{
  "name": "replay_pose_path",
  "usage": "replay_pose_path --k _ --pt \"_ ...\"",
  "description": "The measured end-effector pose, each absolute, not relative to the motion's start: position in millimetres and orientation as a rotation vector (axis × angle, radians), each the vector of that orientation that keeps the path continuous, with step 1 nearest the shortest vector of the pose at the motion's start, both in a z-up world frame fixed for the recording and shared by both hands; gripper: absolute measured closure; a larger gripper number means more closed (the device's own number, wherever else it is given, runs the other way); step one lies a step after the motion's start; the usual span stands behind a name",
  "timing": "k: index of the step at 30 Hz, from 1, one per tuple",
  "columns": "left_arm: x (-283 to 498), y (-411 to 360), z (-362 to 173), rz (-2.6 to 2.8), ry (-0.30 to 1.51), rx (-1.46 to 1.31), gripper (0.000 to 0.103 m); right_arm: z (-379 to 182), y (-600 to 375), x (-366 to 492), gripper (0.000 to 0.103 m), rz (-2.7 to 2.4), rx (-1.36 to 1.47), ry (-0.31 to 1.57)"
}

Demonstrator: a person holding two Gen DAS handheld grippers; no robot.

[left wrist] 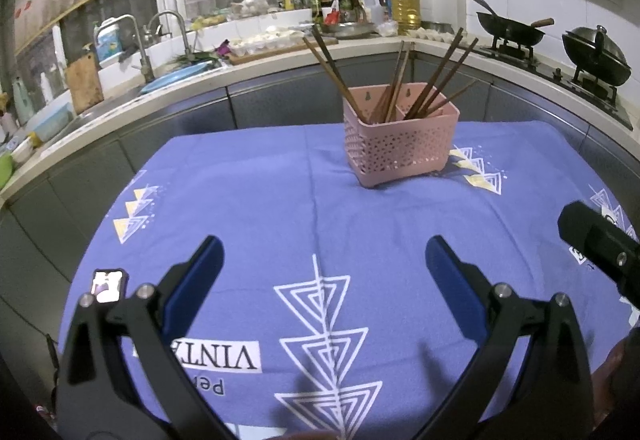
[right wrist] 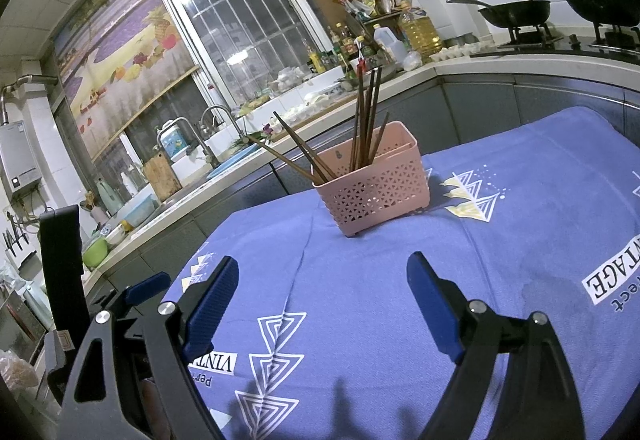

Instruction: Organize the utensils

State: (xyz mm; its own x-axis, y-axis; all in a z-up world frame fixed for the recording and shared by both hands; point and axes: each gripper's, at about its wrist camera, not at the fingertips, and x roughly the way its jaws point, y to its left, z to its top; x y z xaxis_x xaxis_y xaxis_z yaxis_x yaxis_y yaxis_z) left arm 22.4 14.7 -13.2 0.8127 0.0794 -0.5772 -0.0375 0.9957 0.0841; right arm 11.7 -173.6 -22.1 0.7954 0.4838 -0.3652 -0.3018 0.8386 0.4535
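A pink perforated utensil basket point(left wrist: 398, 144) point(right wrist: 374, 188) stands on the far side of a blue patterned tablecloth point(left wrist: 280, 208) point(right wrist: 520, 224). Several brown chopsticks point(left wrist: 394, 80) point(right wrist: 366, 116) stand in it, leaning apart in two compartments. My left gripper point(left wrist: 325, 252) is open over the near part of the cloth, well short of the basket, with nothing between its blue pads. My right gripper point(right wrist: 323, 272) is open too and empty, also short of the basket. Part of the right gripper's black body point(left wrist: 600, 244) shows at the right edge of the left wrist view.
A kitchen counter point(left wrist: 280, 56) curves behind the table, with a sink and taps point(left wrist: 140, 52) at the left, bottles point(left wrist: 360, 0) in the corner and two black woks point(left wrist: 512, 26) on a stove at the right. A small phone-like object point(left wrist: 108, 285) lies at the cloth's left edge.
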Motion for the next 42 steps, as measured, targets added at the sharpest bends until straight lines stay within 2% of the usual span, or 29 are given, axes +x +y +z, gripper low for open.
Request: replay_pose_path --k 12,23,42 --pt "21 14 -19 0.074 0.606 0.077 0.006 -26 -174 11 0.018 0.433 0.390 0.493" --pt "0 9 9 0.067 0.500 0.105 0.006 -31 -176 9 0.018 0.434 0.396 0.473" --pt "5 12 15 0.063 0.523 0.092 0.006 -21 -176 5 0.018 0.434 0.398 0.467"
